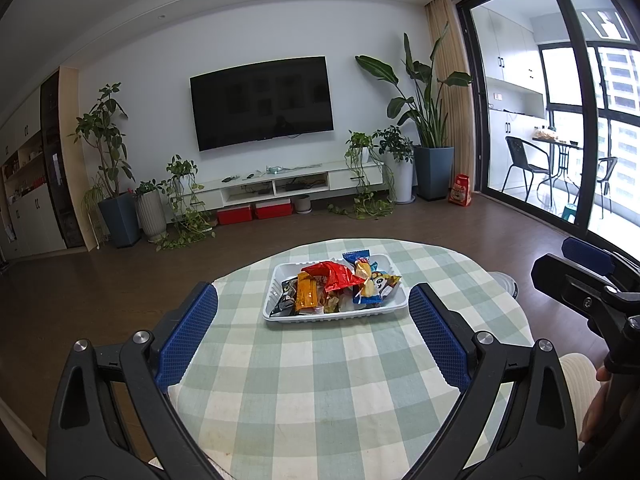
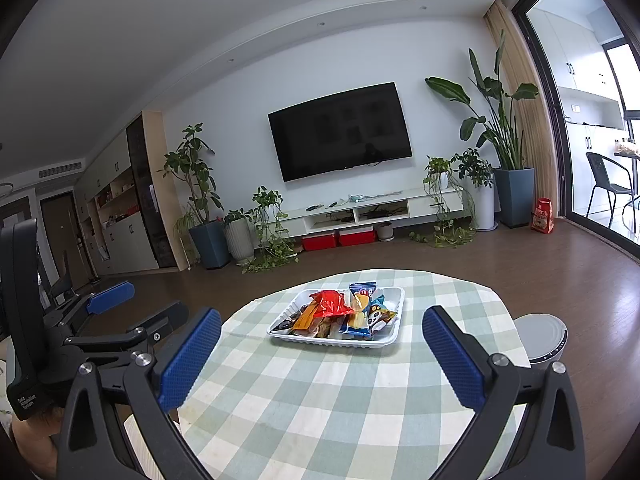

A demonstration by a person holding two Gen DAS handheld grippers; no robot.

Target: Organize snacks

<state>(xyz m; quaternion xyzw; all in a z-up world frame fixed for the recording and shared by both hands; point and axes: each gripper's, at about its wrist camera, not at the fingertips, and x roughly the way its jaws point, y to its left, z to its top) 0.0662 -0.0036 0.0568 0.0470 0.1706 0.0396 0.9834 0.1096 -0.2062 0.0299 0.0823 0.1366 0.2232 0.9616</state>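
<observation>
Green-and-white checked cloth covers the round table, and a white plastic tray rests on it toward the far edge, at about twelve o'clock from both cameras. Wrapped snacks are heaped inside the tray: a crumpled red packet lies on top, an orange packet sits at its nine o'clock side, a blue wrapper pokes up at the far rim, and a panda-print packet lies toward three o'clock. All of them are within the tray walls; none lies on the cloth.

The left gripper hangs above the near part of the table with its jaws spread wide and nothing between them; the blue ribbed pads frame the tray from well short of it. The right gripper is likewise agape and empty, its pads on either side of the tray in its own view, also apart from it.

From the left wrist view the right gripper shows at three o'clock, off the table edge. A grey round device stands on the floor just beyond the table rim at three o'clock in the right wrist view. On the far wall hangs a dark television, with potted plants either side of a low white cabinet.
</observation>
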